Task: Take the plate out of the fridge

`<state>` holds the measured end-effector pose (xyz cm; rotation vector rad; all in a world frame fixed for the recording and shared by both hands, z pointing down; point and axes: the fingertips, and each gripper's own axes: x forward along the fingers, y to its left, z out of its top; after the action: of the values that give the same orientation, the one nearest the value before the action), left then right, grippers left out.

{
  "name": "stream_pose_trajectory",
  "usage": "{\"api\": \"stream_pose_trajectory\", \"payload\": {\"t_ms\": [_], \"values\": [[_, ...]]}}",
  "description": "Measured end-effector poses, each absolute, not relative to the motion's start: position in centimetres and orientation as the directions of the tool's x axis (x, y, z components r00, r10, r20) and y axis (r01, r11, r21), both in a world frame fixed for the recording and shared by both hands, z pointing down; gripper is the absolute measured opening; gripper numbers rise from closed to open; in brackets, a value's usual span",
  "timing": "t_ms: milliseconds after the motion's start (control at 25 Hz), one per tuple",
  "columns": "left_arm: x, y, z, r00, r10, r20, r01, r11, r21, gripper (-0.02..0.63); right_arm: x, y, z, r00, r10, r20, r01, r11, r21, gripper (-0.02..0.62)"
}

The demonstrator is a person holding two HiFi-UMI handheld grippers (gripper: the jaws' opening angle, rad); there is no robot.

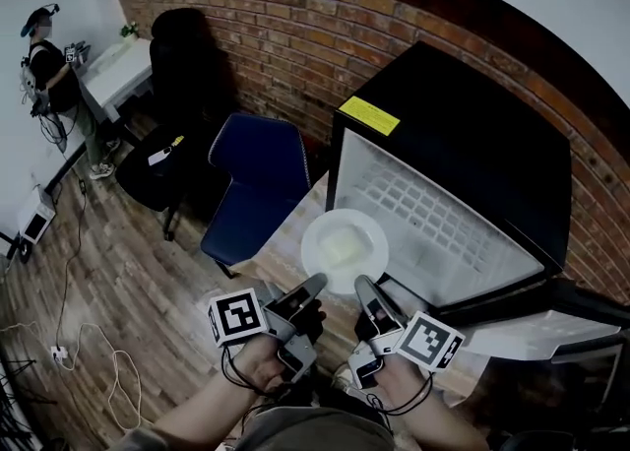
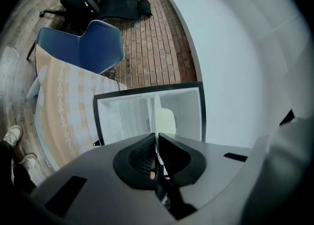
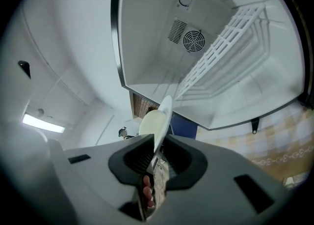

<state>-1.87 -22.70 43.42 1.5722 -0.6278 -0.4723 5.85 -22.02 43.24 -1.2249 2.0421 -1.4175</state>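
Left gripper (image 1: 317, 283) clamped, right gripper (image 1: 361, 287) closing, on plate (image 1: 345, 242) before open fridge (image 1: 463, 134)

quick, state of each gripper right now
left gripper: shut on the rim of the plate
right gripper: jaws closing, plate rim between them, not clamped yet

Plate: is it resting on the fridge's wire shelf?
No, the plate is outside the fridge, apart from its wire shelf.

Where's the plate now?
The plate is center of the head view, in front of the open fridge, left gripper clamping its rim, jaws of the right gripper closing around it.
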Motion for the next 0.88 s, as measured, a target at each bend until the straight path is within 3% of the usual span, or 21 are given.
{"api": "stream_pose_trajectory", "payload": {"t_ms": [320, 880], "values": [[-6.4, -21.1, 38.6, 0.688, -0.726, 0.015, -0.099, -0.073, 0.992, 0.029, 1.2, -21.5, 37.5, -0.674, -0.738, 0.042, -0.340, 0.259, -0.904, 0.060], [-15.0, -16.6, 34.8, 0.504, -0.863, -0.027, -0.123, -0.102, 0.987, 0.029, -7.8, -19.1, 33.9, -0.842, -0.539, -0.028, -0.204, 0.365, -0.909, 0.054]]}}
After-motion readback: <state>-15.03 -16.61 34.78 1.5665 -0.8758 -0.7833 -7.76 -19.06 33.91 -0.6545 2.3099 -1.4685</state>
